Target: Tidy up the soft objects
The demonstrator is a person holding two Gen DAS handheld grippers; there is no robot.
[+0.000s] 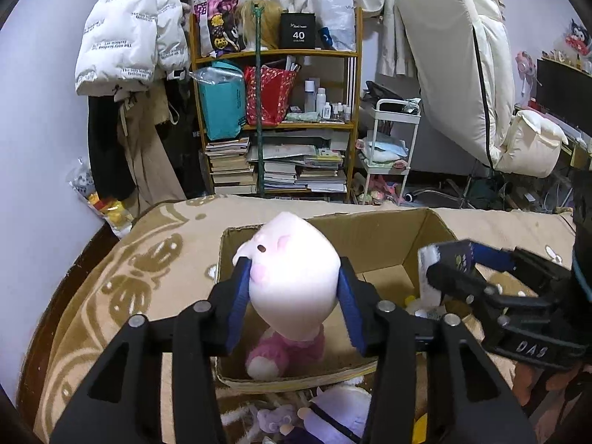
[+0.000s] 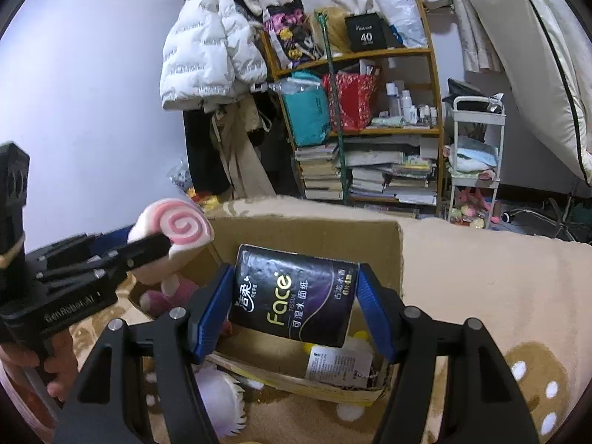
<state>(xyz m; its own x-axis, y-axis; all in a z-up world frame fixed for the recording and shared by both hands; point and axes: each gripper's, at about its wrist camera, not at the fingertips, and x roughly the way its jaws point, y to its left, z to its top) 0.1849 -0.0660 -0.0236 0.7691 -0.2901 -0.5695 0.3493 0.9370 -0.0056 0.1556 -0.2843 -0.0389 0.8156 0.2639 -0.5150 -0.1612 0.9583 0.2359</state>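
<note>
My left gripper [image 1: 292, 277] is shut on a white and pink plush toy [image 1: 292, 281] and holds it above the open cardboard box [image 1: 373, 229]. From the right wrist view the same toy [image 2: 177, 229] shows a pink spiral. My right gripper [image 2: 296, 296] is shut on a black tissue pack [image 2: 296, 292] marked "Face", held over the same box [image 2: 314, 233]. A pink plush [image 1: 281, 351] lies inside the box. The right gripper also shows in the left wrist view [image 1: 447, 273].
The box sits on a beige patterned blanket [image 1: 140, 277]. A purple and white plush [image 1: 333, 414] lies on the blanket before the box. A cluttered wooden shelf [image 1: 281, 118], a hanging white jacket [image 1: 125, 37] and a white cart [image 1: 388, 140] stand behind.
</note>
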